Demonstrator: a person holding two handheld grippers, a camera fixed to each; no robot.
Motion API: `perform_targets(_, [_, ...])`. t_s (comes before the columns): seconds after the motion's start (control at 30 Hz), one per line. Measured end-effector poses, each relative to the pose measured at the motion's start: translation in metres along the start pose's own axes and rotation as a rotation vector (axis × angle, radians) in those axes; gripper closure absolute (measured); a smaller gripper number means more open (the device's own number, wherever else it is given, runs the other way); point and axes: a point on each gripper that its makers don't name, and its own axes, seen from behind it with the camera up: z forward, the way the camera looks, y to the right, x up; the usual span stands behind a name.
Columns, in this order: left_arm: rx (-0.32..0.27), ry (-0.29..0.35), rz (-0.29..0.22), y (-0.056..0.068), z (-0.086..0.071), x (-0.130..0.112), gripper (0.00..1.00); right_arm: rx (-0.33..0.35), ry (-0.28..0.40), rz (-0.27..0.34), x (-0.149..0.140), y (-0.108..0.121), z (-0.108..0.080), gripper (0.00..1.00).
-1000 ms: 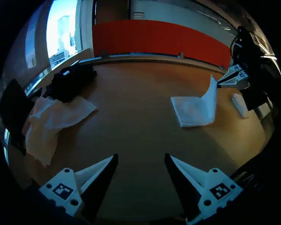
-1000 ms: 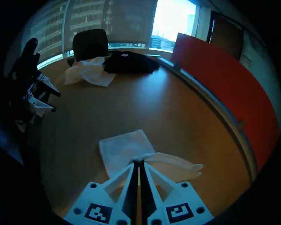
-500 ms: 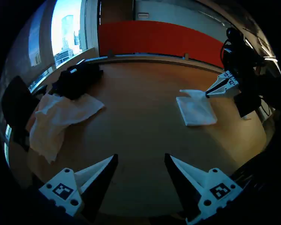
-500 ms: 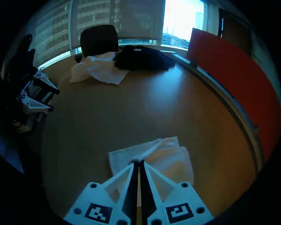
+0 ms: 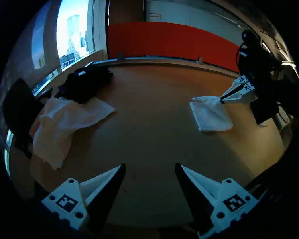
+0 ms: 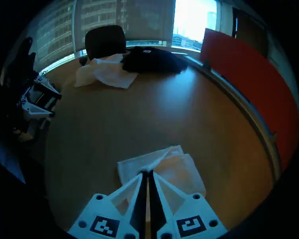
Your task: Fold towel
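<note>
The white towel (image 5: pixel 211 115) lies folded on the brown surface (image 5: pixel 149 111), over on the right side in the left gripper view. The right gripper (image 6: pixel 147 173) has its fingers pressed together, and it pinches one raised corner of the towel. The left gripper (image 5: pixel 149 165) is spread wide and holds nothing, well apart from the towel. Each gripper has little black-and-white square marks (image 5: pixel 66 202) on it, with no words to read. A pile of white cloth (image 5: pixel 61 123) and some black clothes (image 5: pixel 85 81) lie at the far side.
</note>
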Motion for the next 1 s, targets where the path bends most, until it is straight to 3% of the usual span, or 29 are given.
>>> perform_targets(0.33, [-0.002,0.001,0.004,0.0,0.001,0.001,0.08,0.001,-0.004,-0.001,-0.002,-0.003,0.0,0.93])
perform_targets(0.4, [-0.001,0.0,0.002,0.0,0.0,0.0,0.08,0.001,-0.007,-0.003,-0.003,-0.004,0.0,0.84])
perform_targets(0.53, [0.001,0.0,-0.001,-0.001,0.0,0.0,0.08,0.002,-0.018,0.002,-0.008,-0.007,0.0,0.41])
perform_targets(0.57, [0.002,0.0,-0.001,-0.001,0.0,-0.001,0.08,0.001,-0.019,0.004,-0.008,-0.007,0.0,0.35])
perform_targets(0.73, [0.002,0.0,0.001,-0.001,0.0,0.0,0.08,-0.023,-0.023,0.011,-0.013,-0.004,-0.002,0.25])
perform_targets(1.0, [0.001,0.006,0.002,-0.001,0.0,0.002,0.08,-0.054,-0.035,0.039,-0.026,-0.002,-0.003,0.25])
